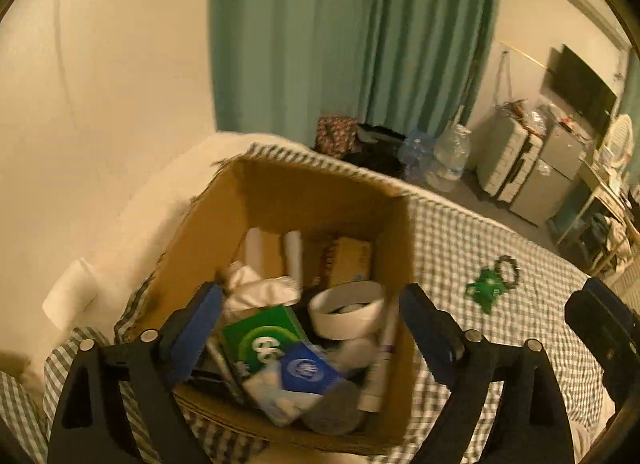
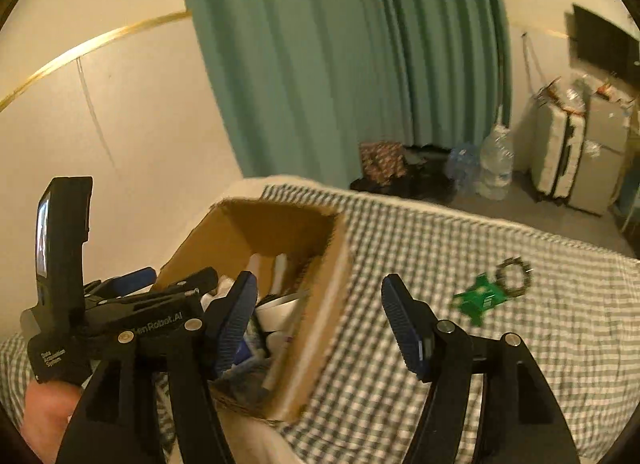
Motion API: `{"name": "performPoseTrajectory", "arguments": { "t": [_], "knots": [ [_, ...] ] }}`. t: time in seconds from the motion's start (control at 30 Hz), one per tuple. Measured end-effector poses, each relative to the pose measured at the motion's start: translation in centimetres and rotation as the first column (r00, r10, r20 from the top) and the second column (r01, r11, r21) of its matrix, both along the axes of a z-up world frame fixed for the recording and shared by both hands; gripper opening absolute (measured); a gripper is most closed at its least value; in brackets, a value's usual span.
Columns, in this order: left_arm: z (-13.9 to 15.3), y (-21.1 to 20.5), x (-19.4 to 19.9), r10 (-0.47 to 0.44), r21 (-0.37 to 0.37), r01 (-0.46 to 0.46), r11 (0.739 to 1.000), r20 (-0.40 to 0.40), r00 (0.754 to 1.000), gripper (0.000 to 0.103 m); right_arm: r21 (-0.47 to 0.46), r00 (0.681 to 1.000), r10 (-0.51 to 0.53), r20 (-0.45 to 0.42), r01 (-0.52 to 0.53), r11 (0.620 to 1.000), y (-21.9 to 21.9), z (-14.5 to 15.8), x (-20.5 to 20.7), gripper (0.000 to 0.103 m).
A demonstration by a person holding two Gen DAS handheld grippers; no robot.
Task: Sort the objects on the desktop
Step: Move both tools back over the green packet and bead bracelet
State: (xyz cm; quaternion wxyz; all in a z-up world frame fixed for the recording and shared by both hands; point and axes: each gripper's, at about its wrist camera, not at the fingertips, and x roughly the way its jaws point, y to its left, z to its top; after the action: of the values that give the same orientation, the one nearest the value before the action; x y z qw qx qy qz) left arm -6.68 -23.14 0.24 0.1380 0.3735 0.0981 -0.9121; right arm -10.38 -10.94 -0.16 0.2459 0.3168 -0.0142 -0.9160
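Note:
An open cardboard box (image 1: 280, 188) (image 2: 332, 264) stands on a green-checked bed cover. Inside it lie a white tape roll (image 1: 346, 308), a green packet (image 1: 262, 338), a blue packet (image 1: 306, 370), a pen (image 1: 384, 348), crumpled tissue (image 1: 256, 284) and several other items. My left gripper (image 1: 312, 306) hangs open above the box, its jaws wide apart and touching nothing. My right gripper (image 2: 318, 304) is open over the box's right wall with nothing gripped. A green keyring with a dark ring (image 1: 492, 282) (image 2: 490, 292) lies on the cover to the right of the box.
The left gripper's body and a hand (image 2: 48, 412) show at the lower left of the right wrist view. A cream wall (image 1: 100, 84) is behind the box. Beyond the bed's far edge stand water bottles (image 2: 496, 164), a suitcase (image 2: 560, 152) and a green curtain (image 2: 340, 64).

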Motion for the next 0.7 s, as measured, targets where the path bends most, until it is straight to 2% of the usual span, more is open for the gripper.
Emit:
{"name": "performPoseTrajectory", "arguments": {
  "t": [0.1, 0.23, 0.37, 0.5, 0.7],
  "knots": [
    [1.6, 2.9, 0.3, -0.045, -0.02, 0.044, 0.999, -0.038, 0.998, 0.098, -0.01, 0.998, -0.037, -0.041, 0.037, 0.999, 2.5, 1.5, 1.2, 0.068],
    [3.1, 6.8, 0.6, -0.077, -0.067, 0.072, 0.995, -0.08, 0.994, 0.103, -0.033, 0.99, -0.107, -0.095, 0.104, 0.994, 6.3, 3.2, 2.6, 0.083],
    [3.7, 10.3, 1.1, -0.091, -0.085, 0.081, 0.993, -0.126, 0.988, 0.103, -0.043, 0.983, -0.144, -0.109, 0.14, 0.989, 9.7, 3.9, 3.5, 0.085],
    [3.3, 13.2, 0.5, -0.124, -0.088, 0.114, 0.99, -0.123, 0.985, 0.103, -0.05, 0.974, -0.193, -0.117, 0.188, 0.981, 12.8, 3.8, 4.0, 0.089],
    [0.6, 17.1, -1.2, -0.192, -0.12, 0.182, 0.976, -0.078, 0.978, 0.103, -0.049, 0.956, -0.277, -0.093, 0.273, 0.961, 16.9, 1.9, 3.3, 0.096]
  ]
}}
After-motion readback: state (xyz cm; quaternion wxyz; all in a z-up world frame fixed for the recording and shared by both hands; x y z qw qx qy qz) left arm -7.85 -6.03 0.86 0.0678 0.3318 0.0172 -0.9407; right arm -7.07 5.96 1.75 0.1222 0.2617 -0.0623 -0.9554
